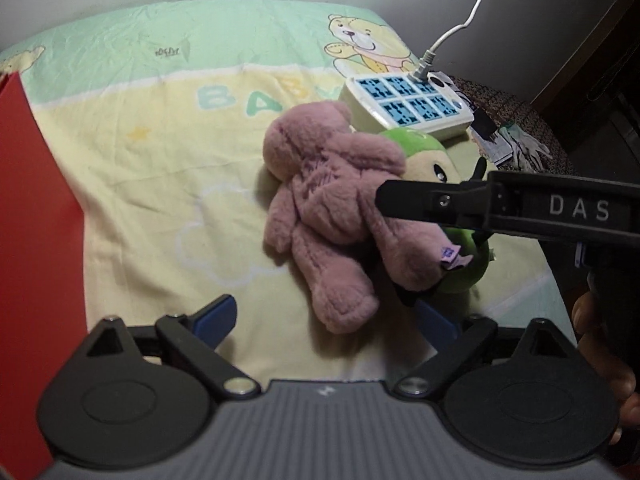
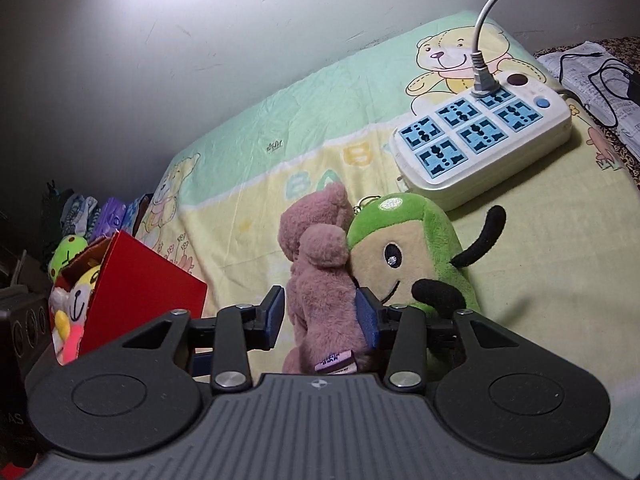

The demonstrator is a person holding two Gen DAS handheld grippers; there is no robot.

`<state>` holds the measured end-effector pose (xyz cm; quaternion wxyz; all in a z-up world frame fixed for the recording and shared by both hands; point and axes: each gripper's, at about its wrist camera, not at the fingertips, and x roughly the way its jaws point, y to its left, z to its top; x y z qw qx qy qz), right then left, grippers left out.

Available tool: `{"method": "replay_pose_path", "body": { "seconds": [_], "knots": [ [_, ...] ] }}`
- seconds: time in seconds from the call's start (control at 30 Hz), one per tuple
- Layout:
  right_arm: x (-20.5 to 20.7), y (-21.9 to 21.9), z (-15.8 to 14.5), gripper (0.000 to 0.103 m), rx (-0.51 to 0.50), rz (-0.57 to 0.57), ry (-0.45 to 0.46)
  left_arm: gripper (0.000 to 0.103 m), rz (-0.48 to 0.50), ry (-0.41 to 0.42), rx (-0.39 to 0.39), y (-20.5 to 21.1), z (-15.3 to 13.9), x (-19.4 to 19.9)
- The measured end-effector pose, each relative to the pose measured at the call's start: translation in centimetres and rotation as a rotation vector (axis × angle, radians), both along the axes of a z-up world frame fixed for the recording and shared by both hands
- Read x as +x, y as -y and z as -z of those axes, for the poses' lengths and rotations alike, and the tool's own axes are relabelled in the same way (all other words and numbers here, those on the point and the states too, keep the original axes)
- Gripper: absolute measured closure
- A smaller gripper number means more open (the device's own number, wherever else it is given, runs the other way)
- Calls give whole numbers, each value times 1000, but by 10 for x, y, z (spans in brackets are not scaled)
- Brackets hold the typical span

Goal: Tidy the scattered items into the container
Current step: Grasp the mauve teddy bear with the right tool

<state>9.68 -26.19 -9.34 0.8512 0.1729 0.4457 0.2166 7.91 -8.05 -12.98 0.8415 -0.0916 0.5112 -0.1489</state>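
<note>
The pink plush (image 2: 320, 276) lies on the bed (image 2: 540, 272), leaning against the green plush (image 2: 416, 256), and its lower body is between the blue fingers (image 2: 366, 316) of the right gripper (image 2: 322, 316): the right finger touches its fur, while the left one stands a little off, so the fingers are apart and not clamped. In the left wrist view the left gripper (image 1: 326, 318) has its fingers (image 1: 218, 314) wide apart around one leg of the pink plush, touching nothing. The red box (image 2: 136, 284), with other toys inside, stands on the bed to the left, and the power strip (image 2: 480, 140) lies behind the plushes.
</note>
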Motion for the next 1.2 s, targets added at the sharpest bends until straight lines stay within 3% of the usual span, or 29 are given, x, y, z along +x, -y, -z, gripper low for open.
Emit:
{"method": "replay_pose_path", "body": {
  "seconds": [0.13, 0.23, 0.3, 0.57, 0.83, 1.07, 1.2],
  "knots": [
    [7, -7, 1, 59, -18, -38, -4, 25, -21, -46, -8, -4, 14, 12],
    [13, -17, 4, 59, -71, -69, -31, 27, -39, -40, -14, -6, 15, 17],
    [15, -22, 10, 65, -108, -72, -45, 31, -36, -33, -8, -6, 15, 20],
    [14, -13, 10, 72, -51, -69, -84, 53, -2, -52, -23, -3, 12, 21],
    [-10, -4, 9, 74, 26, -95, -166, 55, 100, -57, -23, -3, 1, -14],
    [-51, 4, 27, 75, 116, -134, -316, 54, 232, -76, 63, -1, 3, -63],
    [-64, 10, 35, 71, 112, -118, -350, 40, 198, -57, 51, -7, -1, -69]
  ]
}}
